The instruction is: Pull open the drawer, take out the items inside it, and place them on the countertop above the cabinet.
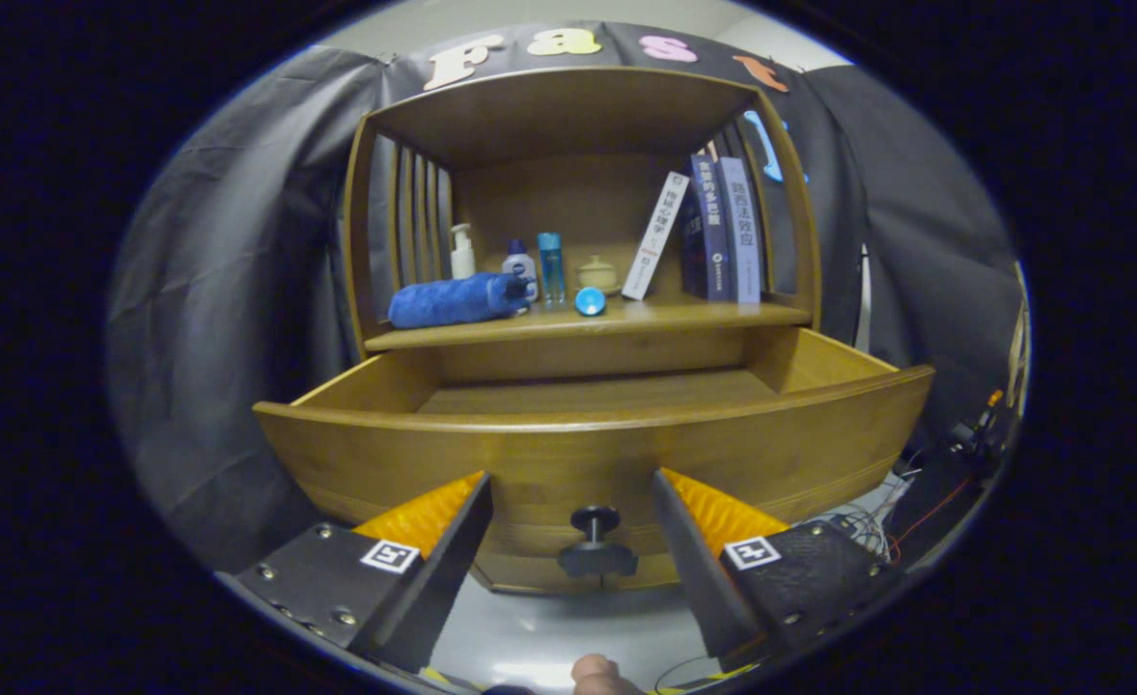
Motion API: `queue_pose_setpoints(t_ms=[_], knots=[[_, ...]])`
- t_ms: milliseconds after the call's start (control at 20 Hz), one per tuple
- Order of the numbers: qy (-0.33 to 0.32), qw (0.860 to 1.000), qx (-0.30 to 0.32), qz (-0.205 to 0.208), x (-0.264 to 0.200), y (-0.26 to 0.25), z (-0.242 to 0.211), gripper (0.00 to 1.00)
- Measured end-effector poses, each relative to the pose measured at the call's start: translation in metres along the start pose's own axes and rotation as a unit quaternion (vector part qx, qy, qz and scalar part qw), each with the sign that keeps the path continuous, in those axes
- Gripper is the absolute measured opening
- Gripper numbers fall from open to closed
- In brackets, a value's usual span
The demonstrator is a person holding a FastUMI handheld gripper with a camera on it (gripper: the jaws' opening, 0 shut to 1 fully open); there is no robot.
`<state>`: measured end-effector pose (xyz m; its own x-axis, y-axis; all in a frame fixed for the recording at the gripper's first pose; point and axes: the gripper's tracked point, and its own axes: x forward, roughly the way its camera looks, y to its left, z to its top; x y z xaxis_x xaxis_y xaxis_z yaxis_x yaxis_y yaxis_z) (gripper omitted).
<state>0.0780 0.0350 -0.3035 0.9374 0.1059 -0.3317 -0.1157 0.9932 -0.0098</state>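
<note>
The wooden drawer (pixel 723 454) stands pulled out of the cabinet, its front panel close ahead of me. Its black knob (pixel 596 526) sits between my two fingers, untouched by either. My gripper (pixel 570 483) is open, one finger on each side of the knob. The drawer's inside floor shows bare wood where I can see it; the near part is hidden behind the front panel. On the countertop (pixel 704 317) above lie a rolled blue towel (pixel 453 299), a white pump bottle (pixel 462 253), a small white bottle (pixel 520 263), a tall blue bottle (pixel 551 268), a blue cap (pixel 590 302) and a small lidded pot (pixel 596 273).
Books (pixel 723 232) stand at the right of the countertop, with one white book (pixel 655 236) leaning against them. Slatted sides and a top board enclose the shelf. Cables (pixel 877 526) lie on the floor to the right. A fingertip (pixel 599 674) shows below the gripper.
</note>
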Motion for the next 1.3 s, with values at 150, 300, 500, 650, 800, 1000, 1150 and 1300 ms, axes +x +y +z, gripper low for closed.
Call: queue_pose_setpoints(t_ms=[150,300,500,650,800,1000,1150,1300], knots=[[-0.011,1.000,-0.013,-0.021,0.001,0.002,0.000,0.99],[-0.019,0.999,-0.034,-0.016,0.008,0.004,0.004,1.00],[-0.011,0.999,-0.031,-0.010,0.032,0.000,0.009,0.99],[-0.011,1.000,-0.026,-0.012,0.053,0.002,0.013,0.99],[-0.004,1.000,-0.023,-0.020,0.072,0.006,0.017,0.99],[-0.003,1.000,-0.025,-0.016,0.095,0.007,0.021,1.00],[0.000,1.000,-0.028,-0.015,0.110,0.007,0.024,0.99],[0.005,1.000,-0.024,-0.015,0.124,0.008,0.027,1.00]])
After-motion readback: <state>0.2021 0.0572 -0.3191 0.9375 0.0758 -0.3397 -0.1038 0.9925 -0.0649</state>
